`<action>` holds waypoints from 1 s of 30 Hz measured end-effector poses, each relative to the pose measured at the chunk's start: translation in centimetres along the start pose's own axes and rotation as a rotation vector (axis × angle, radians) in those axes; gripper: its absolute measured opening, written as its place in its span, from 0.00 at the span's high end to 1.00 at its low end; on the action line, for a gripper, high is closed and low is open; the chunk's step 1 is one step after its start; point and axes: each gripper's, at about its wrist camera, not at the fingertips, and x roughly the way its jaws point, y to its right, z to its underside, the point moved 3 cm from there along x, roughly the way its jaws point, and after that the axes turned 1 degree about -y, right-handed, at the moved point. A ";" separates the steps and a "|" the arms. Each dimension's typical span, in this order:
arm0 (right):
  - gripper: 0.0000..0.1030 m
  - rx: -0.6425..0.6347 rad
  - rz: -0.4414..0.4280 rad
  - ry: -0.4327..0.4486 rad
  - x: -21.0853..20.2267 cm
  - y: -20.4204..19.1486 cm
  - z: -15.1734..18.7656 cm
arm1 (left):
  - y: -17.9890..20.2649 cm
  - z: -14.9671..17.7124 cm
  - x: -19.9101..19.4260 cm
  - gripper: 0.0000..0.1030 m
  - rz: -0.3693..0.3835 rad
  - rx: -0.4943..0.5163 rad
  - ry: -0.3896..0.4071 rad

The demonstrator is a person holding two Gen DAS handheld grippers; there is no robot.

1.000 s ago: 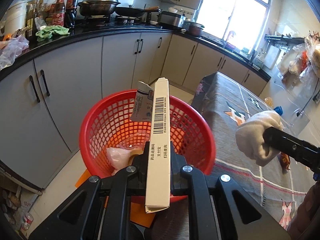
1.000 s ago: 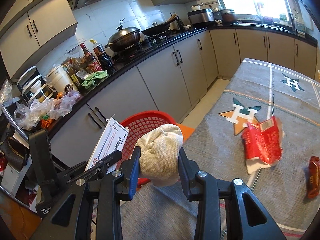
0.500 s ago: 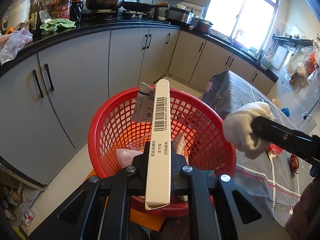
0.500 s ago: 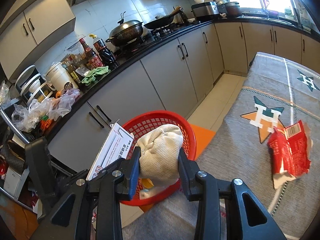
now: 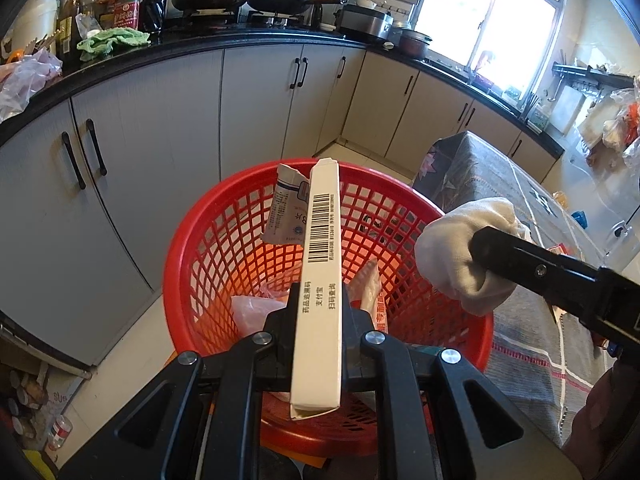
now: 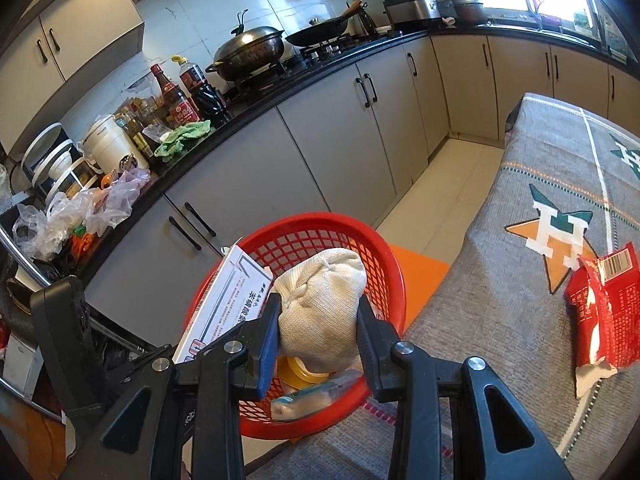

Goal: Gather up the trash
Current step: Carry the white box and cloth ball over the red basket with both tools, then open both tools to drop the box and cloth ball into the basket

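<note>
A red mesh basket (image 5: 208, 248) (image 6: 384, 256) stands on the floor beside the table, with wrappers and a tape roll inside. My left gripper (image 5: 320, 304) is shut on a long white carton (image 5: 320, 280) (image 6: 224, 304) with a barcode, held over the basket's near side. My right gripper (image 6: 318, 320) is shut on a balled white cloth (image 6: 324, 304) (image 5: 460, 248), which hangs over the basket's right rim. A red snack wrapper (image 6: 604, 316) lies on the table.
Grey cabinets (image 5: 160, 120) under a black counter run behind the basket. The counter carries bottles, a wok (image 6: 252, 52) and plastic bags. The table (image 6: 520, 280) with a grey patterned cloth is on the right. An orange mat (image 6: 420, 268) lies under the basket.
Both grippers have moved toward the basket, which now looms larger and lower in both views. The balled cloth has come from beside the basket to over its rim. Both grips are unchanged.
</note>
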 end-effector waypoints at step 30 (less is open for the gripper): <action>0.52 0.048 -0.033 0.021 -0.9 0.9 0.0 | 0.3 0.3 -0.5 0.71 -0.042 0.006 0.018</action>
